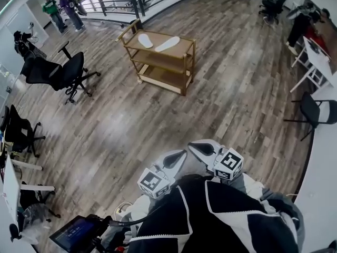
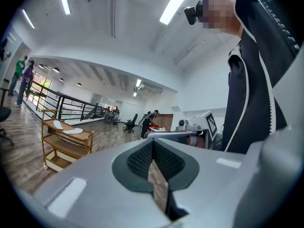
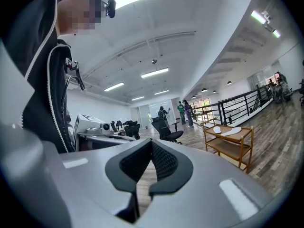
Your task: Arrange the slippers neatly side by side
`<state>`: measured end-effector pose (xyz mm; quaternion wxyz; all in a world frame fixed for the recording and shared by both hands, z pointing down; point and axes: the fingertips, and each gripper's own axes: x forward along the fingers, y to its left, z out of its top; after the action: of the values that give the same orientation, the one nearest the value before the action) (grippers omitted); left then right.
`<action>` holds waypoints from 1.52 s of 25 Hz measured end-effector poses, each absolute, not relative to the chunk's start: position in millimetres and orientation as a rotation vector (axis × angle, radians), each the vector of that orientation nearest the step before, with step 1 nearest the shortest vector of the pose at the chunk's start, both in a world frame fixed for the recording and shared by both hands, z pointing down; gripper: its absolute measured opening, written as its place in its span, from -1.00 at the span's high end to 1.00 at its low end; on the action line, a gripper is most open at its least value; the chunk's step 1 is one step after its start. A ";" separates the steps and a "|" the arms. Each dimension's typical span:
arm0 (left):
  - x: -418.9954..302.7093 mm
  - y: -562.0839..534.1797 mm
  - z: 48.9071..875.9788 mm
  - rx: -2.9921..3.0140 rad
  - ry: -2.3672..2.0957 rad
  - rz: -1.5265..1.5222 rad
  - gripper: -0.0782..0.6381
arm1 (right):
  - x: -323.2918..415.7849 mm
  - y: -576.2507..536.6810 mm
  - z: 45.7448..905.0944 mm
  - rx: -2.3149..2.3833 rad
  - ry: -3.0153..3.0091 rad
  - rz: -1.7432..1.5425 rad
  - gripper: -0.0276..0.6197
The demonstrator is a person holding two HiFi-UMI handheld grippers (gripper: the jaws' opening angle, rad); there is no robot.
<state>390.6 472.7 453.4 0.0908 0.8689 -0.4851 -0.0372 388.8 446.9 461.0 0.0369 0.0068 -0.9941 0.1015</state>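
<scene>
Nearest to me, I am holding the left gripper [image 1: 179, 156] and the right gripper [image 1: 197, 148] low in front of the dark jacket [image 1: 210, 220], tips angling toward each other and nearly meeting. In the left gripper view the left gripper's pads [image 2: 164, 161] are pressing together with nothing between them; in the right gripper view the right gripper's pads [image 3: 161, 159] are likewise clenched on nothing. Bare plank floor [image 1: 131, 125] is stretching ahead of both jaw pairs. Well beyond the jaws a wooden cart [image 1: 185, 75] is standing, left of the left jaws and right of the right jaws. On its top shelf two white slippers, one [image 1: 145, 40] and the other [image 1: 167, 44], are lying close, splayed at an angle. Farther off, a railing [image 1: 113, 1] is running behind it.
</scene>
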 end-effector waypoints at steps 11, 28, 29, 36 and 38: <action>346.8 425.8 467.3 2.554 -1.378 -0.143 0.76 | 347.8 409.2 468.5 0.045 -3.032 0.333 0.90; 171.9 315.1 459.4 2.655 -1.254 -0.124 0.76 | 177.3 288.3 454.2 0.234 -3.051 0.300 0.90; 163.0 311.1 460.2 2.652 -1.248 -0.128 0.76 | 168.5 282.2 453.8 0.246 -3.054 0.304 0.90; 121.7 291.9 466.4 2.632 -1.238 -0.160 0.76 | 124.1 258.3 450.8 0.265 -3.063 0.315 0.90; 113.3 285.8 470.3 2.609 -1.250 -0.174 0.76 | 118.8 251.3 454.9 0.264 -3.050 0.329 0.90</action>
<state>113.3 285.8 470.3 0.1211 0.8936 -0.4281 -0.0598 118.8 251.3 454.9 0.0312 0.0856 -0.9901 0.1067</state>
